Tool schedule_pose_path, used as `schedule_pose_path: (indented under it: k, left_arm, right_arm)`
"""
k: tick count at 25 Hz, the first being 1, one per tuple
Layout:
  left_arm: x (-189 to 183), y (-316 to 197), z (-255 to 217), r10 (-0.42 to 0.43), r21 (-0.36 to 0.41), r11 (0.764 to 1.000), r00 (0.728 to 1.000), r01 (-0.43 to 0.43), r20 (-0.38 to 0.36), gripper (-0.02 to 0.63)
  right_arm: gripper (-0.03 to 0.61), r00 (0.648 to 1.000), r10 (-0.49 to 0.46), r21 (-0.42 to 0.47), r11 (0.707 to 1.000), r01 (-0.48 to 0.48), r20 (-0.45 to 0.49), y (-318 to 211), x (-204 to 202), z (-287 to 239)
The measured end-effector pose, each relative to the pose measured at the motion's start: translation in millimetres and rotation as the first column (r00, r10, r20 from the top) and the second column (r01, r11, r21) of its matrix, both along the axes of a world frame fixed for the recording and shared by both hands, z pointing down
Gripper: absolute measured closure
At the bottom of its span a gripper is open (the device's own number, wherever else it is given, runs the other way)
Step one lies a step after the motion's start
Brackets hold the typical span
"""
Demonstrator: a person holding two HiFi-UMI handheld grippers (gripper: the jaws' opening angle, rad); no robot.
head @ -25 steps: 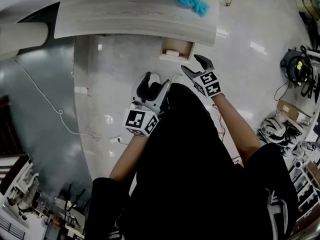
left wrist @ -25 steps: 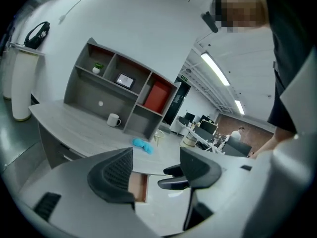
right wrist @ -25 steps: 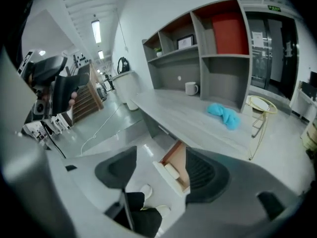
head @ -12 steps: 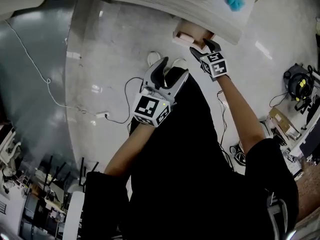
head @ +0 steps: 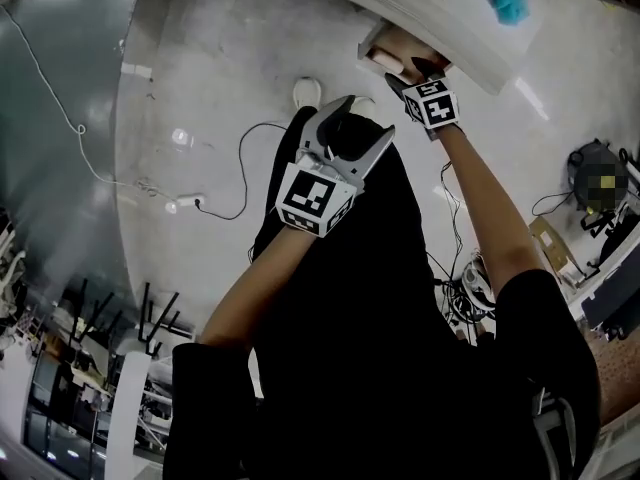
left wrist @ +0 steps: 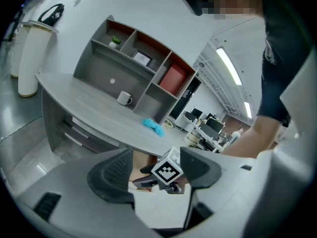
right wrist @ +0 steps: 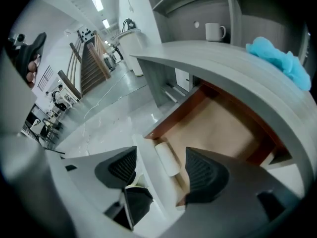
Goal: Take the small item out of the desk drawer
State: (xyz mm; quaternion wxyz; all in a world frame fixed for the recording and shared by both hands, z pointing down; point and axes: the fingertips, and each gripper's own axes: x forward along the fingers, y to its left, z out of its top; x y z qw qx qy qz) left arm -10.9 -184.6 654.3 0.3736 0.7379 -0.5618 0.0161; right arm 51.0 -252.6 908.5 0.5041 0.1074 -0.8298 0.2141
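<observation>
The desk drawer (right wrist: 173, 117) is seen pulled open beneath the worktop (right wrist: 223, 58). The small item (right wrist: 166, 158), a pale rounded roll, is found lying against the drawer's front wall. The right gripper (right wrist: 161, 170) is held just over it, its jaws spread wide. The item is framed between them but, as far as can be told, not touched. The left gripper (head: 362, 120) is held near the body, jaws open and empty. The item is judged light, smooth and perhaps soft, so it is best pinched gently across its short middle, lest it be rolled aside or squeezed out.
</observation>
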Motion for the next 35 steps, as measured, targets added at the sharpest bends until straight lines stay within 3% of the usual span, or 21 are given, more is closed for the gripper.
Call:
schedule_pose_path:
  k: [11,21,25,35]
  left_arm:
    - [9,1,20,-0.025,-0.026,0.999,1.000,0.024,-0.017,0.336]
    - [-20,9,36,-0.116,-0.039,0.992,0.993,0.117,0.015,0.336]
    - [-35,16,40,-0.155,-0.044,0.987,0.988,0.156,0.027,0.336]
    - [-47,25,42,-0.207,-0.040,0.977,0.978,0.208,0.024,0.336]
  right_arm:
    - [0.284,0.986,-0.143,-0.039,0.989,0.141,-0.084,0,-10,61]
    - [0.364,0.942,-0.291,0.022,0.954,0.299,-0.166,-2,-5,89]
    - [0.390,0.928,-0.331,0.032,0.939,0.341,-0.171,1,-9,93]
    - [0.379,0.916,-0.370,0.024,0.926,0.378,-0.155,1,-9,96]
